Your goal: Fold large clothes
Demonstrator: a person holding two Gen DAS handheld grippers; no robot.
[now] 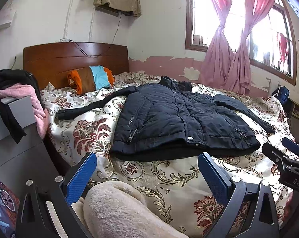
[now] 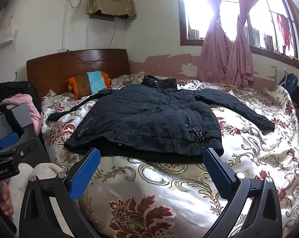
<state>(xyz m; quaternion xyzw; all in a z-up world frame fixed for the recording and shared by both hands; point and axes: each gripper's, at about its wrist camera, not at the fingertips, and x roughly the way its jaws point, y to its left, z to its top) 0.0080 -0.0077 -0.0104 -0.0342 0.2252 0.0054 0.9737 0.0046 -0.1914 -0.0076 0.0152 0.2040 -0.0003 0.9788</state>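
A dark navy padded jacket [image 1: 177, 119] [image 2: 147, 121] lies flat, front up, on the floral bedspread [image 1: 149, 178] [image 2: 159, 178], collar toward the far wall and both sleeves spread out to the sides. My left gripper [image 1: 147, 158] hovers open just short of the jacket's hem, nothing between its blue pads. My right gripper [image 2: 151, 154] is likewise open at the hem, further right along the bed. Each gripper appears at the edge of the other's view: the right one [image 1: 288, 158], the left one [image 2: 8, 144].
A striped orange, brown and blue pillow [image 1: 91, 78] leans on the wooden headboard [image 1: 74, 59]. A grey cabinet [image 1: 12, 130] draped with pink and black clothes stands left. A beige fleece blanket [image 1: 117, 208] lies under the left gripper. Pink curtains [image 1: 224, 59] hang at the window.
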